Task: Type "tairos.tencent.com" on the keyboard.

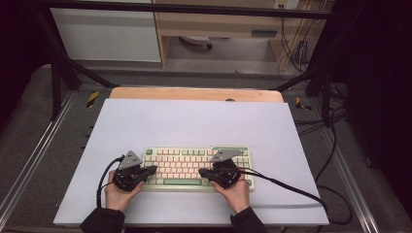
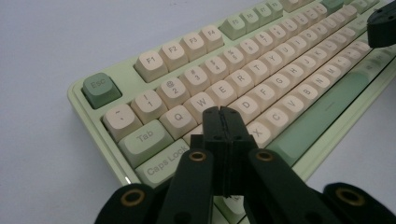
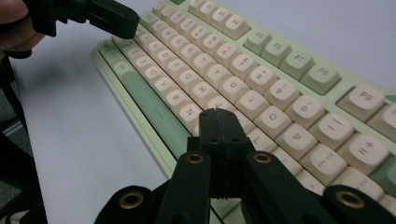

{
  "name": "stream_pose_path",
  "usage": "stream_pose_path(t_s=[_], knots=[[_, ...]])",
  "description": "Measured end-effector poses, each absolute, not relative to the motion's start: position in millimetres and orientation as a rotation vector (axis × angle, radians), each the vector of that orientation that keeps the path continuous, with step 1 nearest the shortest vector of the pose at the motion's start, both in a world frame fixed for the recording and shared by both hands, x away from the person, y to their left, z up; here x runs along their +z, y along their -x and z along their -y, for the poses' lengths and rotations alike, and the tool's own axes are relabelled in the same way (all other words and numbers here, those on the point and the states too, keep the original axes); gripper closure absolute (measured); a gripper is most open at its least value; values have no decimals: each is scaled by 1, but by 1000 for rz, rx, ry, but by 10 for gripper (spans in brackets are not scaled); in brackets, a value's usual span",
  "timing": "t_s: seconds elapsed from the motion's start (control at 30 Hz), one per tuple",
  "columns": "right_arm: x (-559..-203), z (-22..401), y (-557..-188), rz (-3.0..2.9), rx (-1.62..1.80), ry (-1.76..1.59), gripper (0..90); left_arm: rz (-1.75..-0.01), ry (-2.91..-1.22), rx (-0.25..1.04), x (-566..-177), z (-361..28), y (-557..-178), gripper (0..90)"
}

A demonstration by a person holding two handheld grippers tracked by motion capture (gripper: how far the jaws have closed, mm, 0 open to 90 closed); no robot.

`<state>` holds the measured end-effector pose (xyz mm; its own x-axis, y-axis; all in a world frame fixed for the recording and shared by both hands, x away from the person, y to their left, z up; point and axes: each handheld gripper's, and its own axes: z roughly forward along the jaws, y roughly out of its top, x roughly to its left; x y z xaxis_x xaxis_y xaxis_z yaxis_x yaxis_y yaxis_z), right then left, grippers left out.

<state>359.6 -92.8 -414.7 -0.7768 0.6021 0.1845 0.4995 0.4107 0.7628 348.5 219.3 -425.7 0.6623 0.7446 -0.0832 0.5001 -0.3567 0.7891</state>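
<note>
Keyboard (image 1: 197,168) lies crosswise on the table (image 1: 194,121), directly beneath both grippers (jaws closed, empty): left gripper (image 2: 223,114) over its left keys, right gripper (image 3: 217,115) over its right.

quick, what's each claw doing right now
left claw: closed, holding nothing, tip over the keyboard
right claw: closed, holding nothing, over the same keyboard
</note>
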Motion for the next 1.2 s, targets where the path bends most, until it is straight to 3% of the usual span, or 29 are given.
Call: stream_pose_path(t_s=[0.37, 1.2], knots=[[-419, 66, -366, -2561, 1312, -969, 900, -961, -2033, 366, -426, -219, -349, 900], [-435, 54, -368, -2582, 1290, -965, 900, -962, -2032, 365, -426, -219, -349, 900]])
